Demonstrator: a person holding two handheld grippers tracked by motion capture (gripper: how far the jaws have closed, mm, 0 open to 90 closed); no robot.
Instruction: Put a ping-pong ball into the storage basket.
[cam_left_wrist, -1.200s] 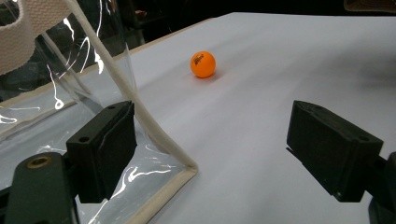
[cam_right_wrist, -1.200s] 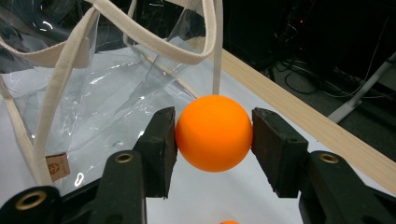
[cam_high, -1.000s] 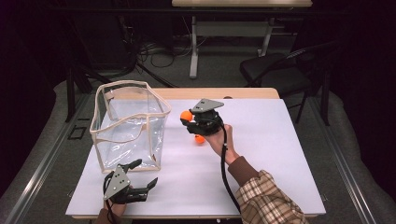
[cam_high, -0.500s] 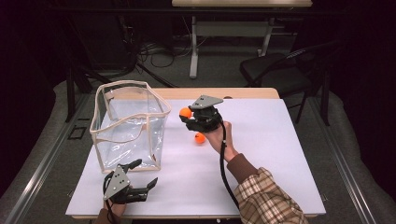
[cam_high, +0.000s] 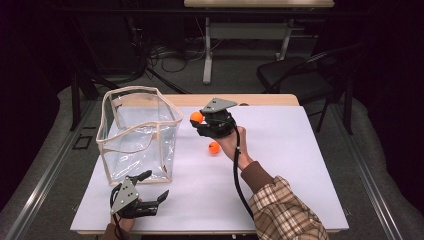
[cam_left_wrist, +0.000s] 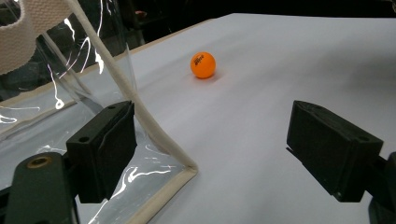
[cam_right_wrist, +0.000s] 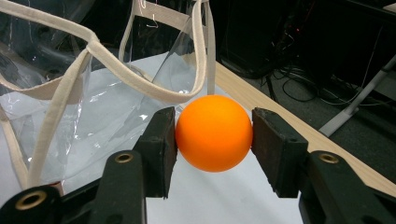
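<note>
A: High view? 
B: Right tool (cam_high: 199, 121) clamps an orange ball (cam_high: 196, 117) above the desk (cam_high: 300, 150), beside the clear bag (cam_high: 137, 135). Second ball (cam_high: 214, 147) lies on the desk. 
A: Left gripper view? 
B: Left tool (cam_left_wrist: 210, 154) released, at the bag's corner. 
A: Right gripper view? 
B: Ball pinched between both pads, bag rim just behind.

One orange ping-pong ball (cam_right_wrist: 214, 133) is held above the bench beside the clear bag (cam_high: 137, 137); the second ball (cam_high: 214, 147) lies farther from the bag.
</note>
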